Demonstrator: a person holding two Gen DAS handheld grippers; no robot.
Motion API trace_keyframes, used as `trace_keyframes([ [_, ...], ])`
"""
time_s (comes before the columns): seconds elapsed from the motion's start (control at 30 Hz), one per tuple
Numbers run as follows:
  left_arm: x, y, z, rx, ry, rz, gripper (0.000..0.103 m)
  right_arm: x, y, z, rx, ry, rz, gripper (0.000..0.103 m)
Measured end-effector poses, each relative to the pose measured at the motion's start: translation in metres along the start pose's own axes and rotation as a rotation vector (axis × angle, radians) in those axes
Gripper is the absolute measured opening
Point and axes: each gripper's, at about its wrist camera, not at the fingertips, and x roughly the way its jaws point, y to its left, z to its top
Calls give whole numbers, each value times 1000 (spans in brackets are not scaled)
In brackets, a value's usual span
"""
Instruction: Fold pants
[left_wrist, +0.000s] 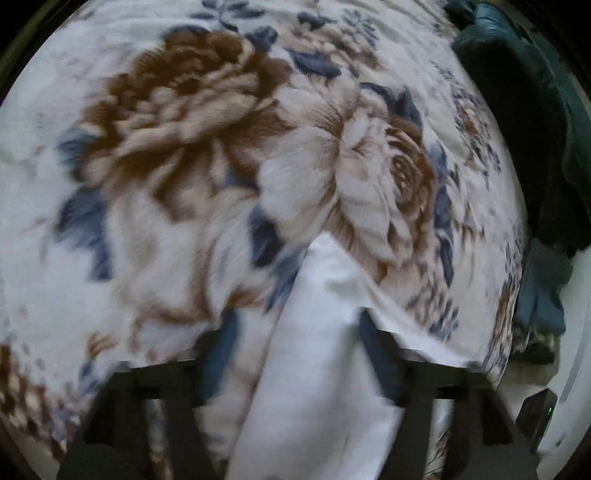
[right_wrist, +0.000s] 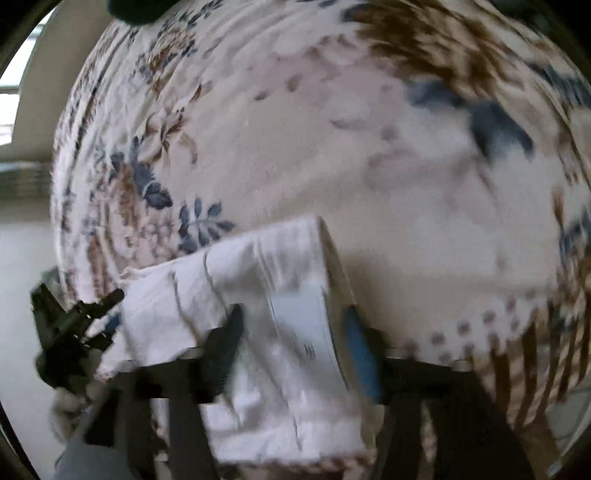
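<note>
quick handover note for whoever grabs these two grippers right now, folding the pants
Left gripper: jaws apart, white pants between them, no clear pinch.
Right gripper: jaws apart around the bunched white cloth, right pad close to its folded edge; grip not clear in the blur.
Pants lie on the floral blanket, with a dark green garment at the blanket's far right edge.
Done: some layers appear stacked.
Left: probably finish and flatten the fold.

Both views motion-blurred: white pants (left_wrist: 317, 387) run off the bottom edge under the left tongs (left_wrist: 291, 354), their full shape hidden; dark bundle (left_wrist: 517, 122) at right too dim to identify.
</note>
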Motion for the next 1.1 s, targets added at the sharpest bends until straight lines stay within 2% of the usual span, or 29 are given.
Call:
trace_keyframes([
  [0.03,-7,3,-10,17,-2,0,83,-4,-9,-9,19,15,-2,70],
  [0.1,-13,13,-33,42,27,6,83,1,-22,-25,46,74,-15,70],
  [0.23,-6,25,-77,65,91,19,83,33,-52,-60,154,203,81,69],
  [0.27,-3,29,-86,60,101,16,83,40,-56,-65,166,202,105,65],
  [0.3,-1,32,-93,44,107,4,83,42,-58,-69,171,185,114,43],
  [0.33,-1,36,-98,30,111,-8,83,41,-57,-73,169,162,102,38],
  [0.43,-2,38,-103,12,101,-26,83,22,-44,-83,107,99,57,26],
  [0.53,-1,31,-106,37,111,-27,83,-7,-39,-96,78,51,33,24],
  [0.63,5,20,-108,81,114,-7,83,-6,-44,-98,63,79,-15,24],
  [0.7,6,19,-109,88,114,5,83,2,-53,-93,80,120,-8,27],
  [0.8,2,19,-103,68,123,0,83,21,-60,-83,64,212,-44,45],
  [0.87,-9,14,-92,87,90,8,81,15,-54,-78,39,200,-41,51],
  [0.9,-15,8,-86,112,70,14,81,10,-52,-77,27,190,-52,57],
  [1.0,-28,-14,-58,197,-7,33,81,-14,-40,-65,-6,99,-56,59],
  [1.03,-28,-21,-46,221,-25,45,81,-19,-38,-58,-18,79,-50,64],
  [1.1,-21,-34,-23,267,-51,61,81,-21,-27,-41,-24,58,-49,65],
])
